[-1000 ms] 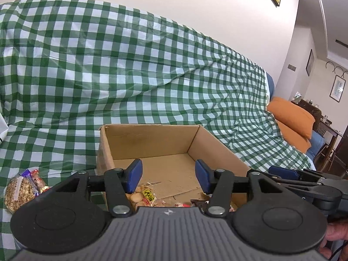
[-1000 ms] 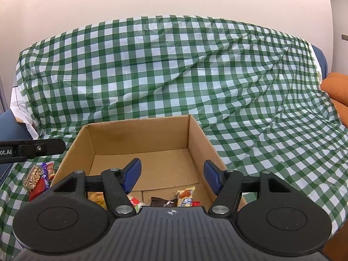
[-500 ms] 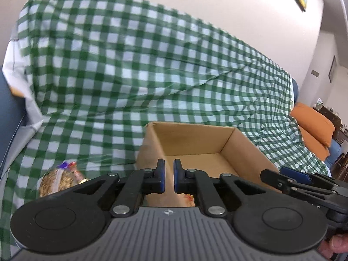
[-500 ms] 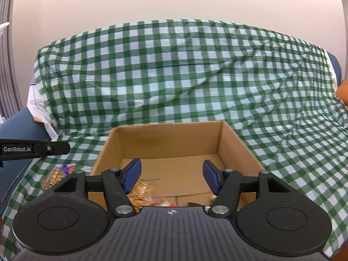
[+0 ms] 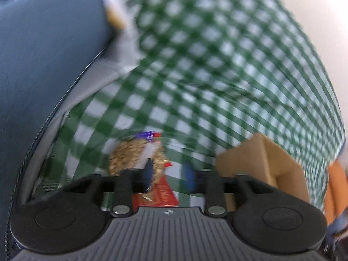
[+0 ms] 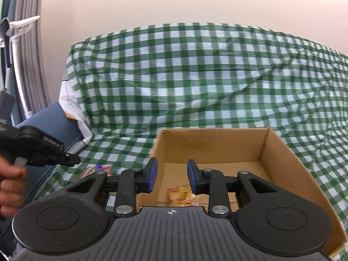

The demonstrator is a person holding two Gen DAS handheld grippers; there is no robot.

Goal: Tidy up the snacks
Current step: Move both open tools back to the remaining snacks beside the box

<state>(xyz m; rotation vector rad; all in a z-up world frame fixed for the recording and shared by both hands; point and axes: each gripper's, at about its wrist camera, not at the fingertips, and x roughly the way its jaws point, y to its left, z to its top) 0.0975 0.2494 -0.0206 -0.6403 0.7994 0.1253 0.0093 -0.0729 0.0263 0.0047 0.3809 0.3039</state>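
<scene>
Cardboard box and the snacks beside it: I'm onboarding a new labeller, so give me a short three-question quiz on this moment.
1. True or false: the cardboard box has no snack inside.
2. Multiple choice: the grain snack bag and red packet lie A) in the box, B) on the checked cloth beside the box, C) between the pads of the right gripper.
3. Fill in: the left gripper has ___ clamped between its pads.

Key: 1 false, a wrapped snack lies on the box floor; 2 B; 3 nothing, the opening jaws stand apart above the snacks.
</scene>
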